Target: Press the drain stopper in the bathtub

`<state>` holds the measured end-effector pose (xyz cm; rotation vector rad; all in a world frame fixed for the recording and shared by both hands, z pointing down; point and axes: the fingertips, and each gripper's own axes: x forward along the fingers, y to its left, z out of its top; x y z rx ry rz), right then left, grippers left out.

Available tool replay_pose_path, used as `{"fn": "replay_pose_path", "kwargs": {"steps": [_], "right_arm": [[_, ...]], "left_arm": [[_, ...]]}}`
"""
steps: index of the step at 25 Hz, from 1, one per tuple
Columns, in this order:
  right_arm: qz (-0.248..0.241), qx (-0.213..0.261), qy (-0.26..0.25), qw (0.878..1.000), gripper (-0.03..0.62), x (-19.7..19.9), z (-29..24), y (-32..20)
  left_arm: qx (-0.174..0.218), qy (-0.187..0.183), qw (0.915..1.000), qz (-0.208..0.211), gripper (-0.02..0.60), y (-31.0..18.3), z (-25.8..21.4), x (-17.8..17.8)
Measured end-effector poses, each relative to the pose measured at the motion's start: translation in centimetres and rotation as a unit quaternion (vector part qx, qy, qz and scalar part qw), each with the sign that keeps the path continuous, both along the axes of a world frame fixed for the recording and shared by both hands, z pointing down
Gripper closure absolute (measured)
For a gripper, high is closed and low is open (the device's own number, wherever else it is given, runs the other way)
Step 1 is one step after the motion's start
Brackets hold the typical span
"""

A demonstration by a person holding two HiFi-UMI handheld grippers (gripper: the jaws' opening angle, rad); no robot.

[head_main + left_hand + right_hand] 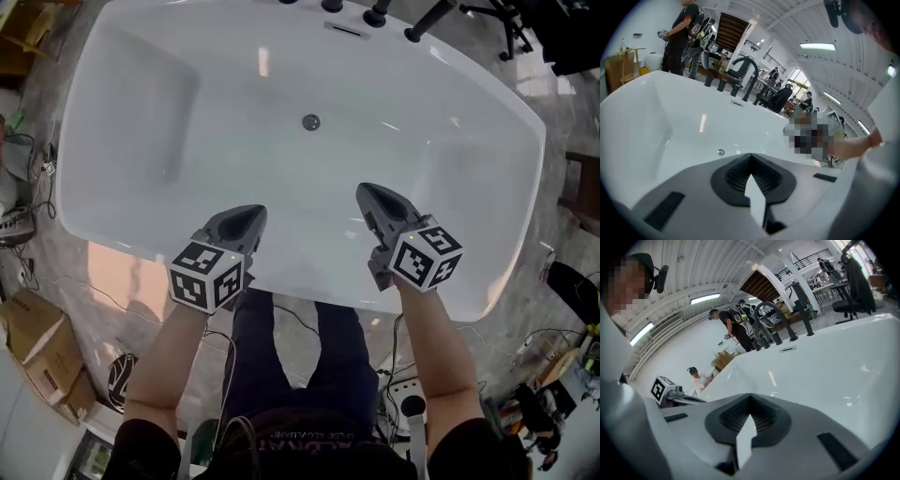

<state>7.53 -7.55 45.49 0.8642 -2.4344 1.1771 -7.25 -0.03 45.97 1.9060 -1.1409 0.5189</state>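
The round metal drain stopper [310, 122] sits in the floor of the white bathtub [141, 103], in the middle toward the far side. Both grippers hover over the tub's near rim, well short of the stopper. My left gripper [249, 216] is shut and holds nothing; my right gripper [368, 192] is also shut and holds nothing. In the left gripper view the stopper [721, 152] shows small, just beyond and left of the closed jaws [751, 158]. In the right gripper view the closed jaws [750, 398] point over the tub wall [825, 366]; no stopper shows there.
Dark faucet fittings [375, 11] and an overflow slot [347, 30] line the tub's far rim. Cardboard boxes [42, 342] and cables lie on the floor at left, and a chair base [497, 19] stands at top right. A person [682, 37] stands beyond the tub.
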Motion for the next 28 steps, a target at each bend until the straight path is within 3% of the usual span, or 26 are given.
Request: {"fn": "replay_pose_path", "kwargs": {"steps": [5, 17, 28], "right_arm": [[-0.014, -0.008, 0.032, 0.999, 0.582, -1.3, 6.1, -3.2], [-0.013, -0.036, 0.075, 0.996, 0.583, -5.5, 19.2, -9.3], [-0.02, -0.06, 0.132, 0.989, 0.582, -7.9, 28.9, -13.8]], "left_arm": [[0.004, -0.004, 1.0, -0.006, 0.578, -1.2, 3.6, -1.7], [0.042, -0.028, 0.9984, 0.024, 0.578, -3.7, 9.2, -4.4], [0.037, 0.002, 0.9993, 0.002, 0.578, -5.1, 10.9, -5.5]]}}
